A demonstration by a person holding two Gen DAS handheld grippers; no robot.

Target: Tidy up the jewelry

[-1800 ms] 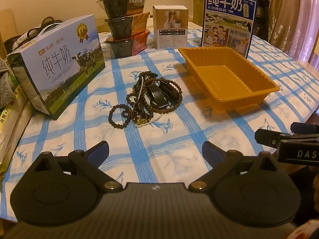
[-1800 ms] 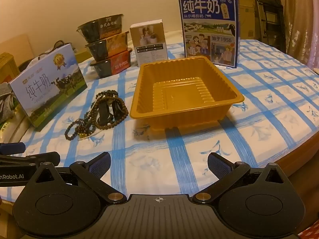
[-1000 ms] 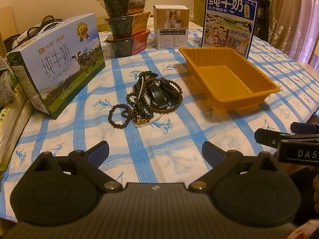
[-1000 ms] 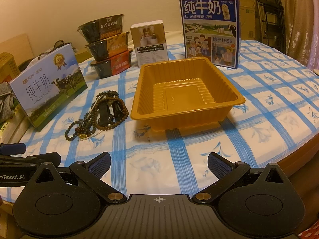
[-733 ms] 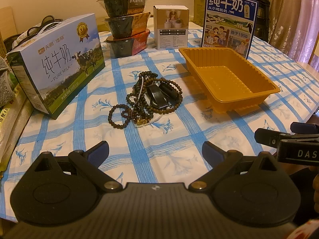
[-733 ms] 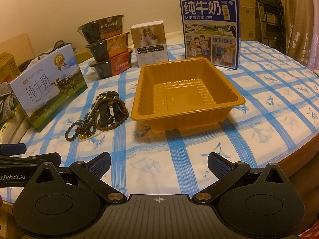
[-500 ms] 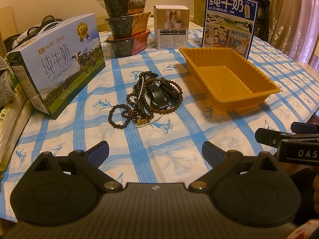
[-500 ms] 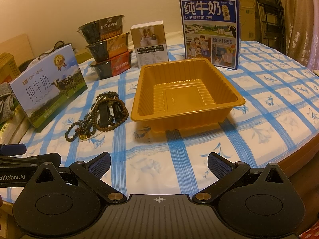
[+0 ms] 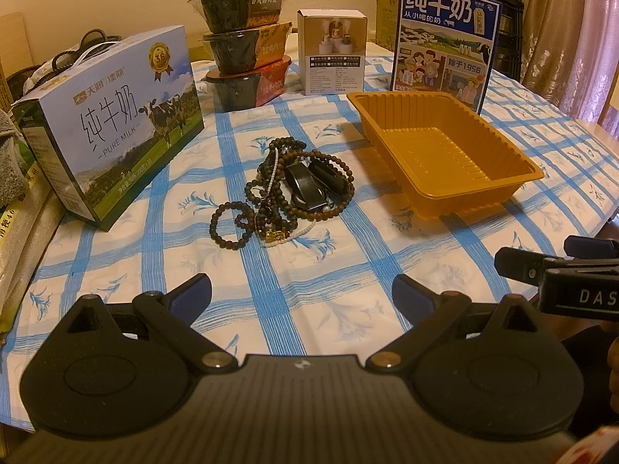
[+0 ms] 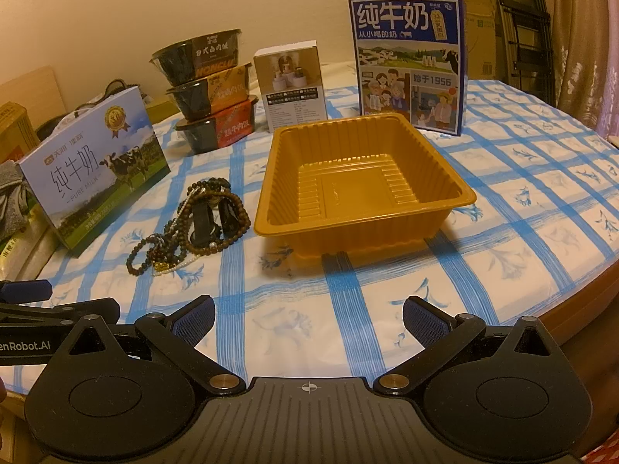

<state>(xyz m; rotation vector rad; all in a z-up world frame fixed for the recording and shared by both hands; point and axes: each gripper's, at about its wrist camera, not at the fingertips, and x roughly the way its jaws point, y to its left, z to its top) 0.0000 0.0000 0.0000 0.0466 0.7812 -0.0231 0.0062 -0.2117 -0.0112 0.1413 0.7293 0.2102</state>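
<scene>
While both sets of fingers stand spread wide with nothing between them, I have not yet touched a single bead. My left gripper [image 9: 301, 294] hangs low over the near edge of the table, its blue pads parted and empty, pointing roughly at the jewelry. My right gripper [image 10: 308, 315] sits beside it at much the same height, equally wide and equally empty, aimed at the tray.

Moving outward from the left fingers, the first thing I meet is the jewelry pile [image 9: 284, 203]: dark wooden bead strands tangled together, a small loose bracelet [image 9: 230, 224] at its near-left edge, a thin white pearl-like strand and a gold charm at the front, and two black strap-like pieces lying on top (what they are I cannot make out). It all rests on the blue-checked tablecloth [image 9: 348, 270], near the tray's left side but not touching it.

The orange plastic tray [image 10: 445, 181] is beyond my right fingers, and its ribbed floor is bare. I take it for the destination, so by my reckoning the job stands at zero: everything is left to separate and carry over.

Further out stand a milk carton [image 9: 116, 116], a stack of three food bowls [image 9: 247, 42], a small white box [image 9: 332, 50] and a tall blue milk box [image 10: 408, 62], none of them in my way.
</scene>
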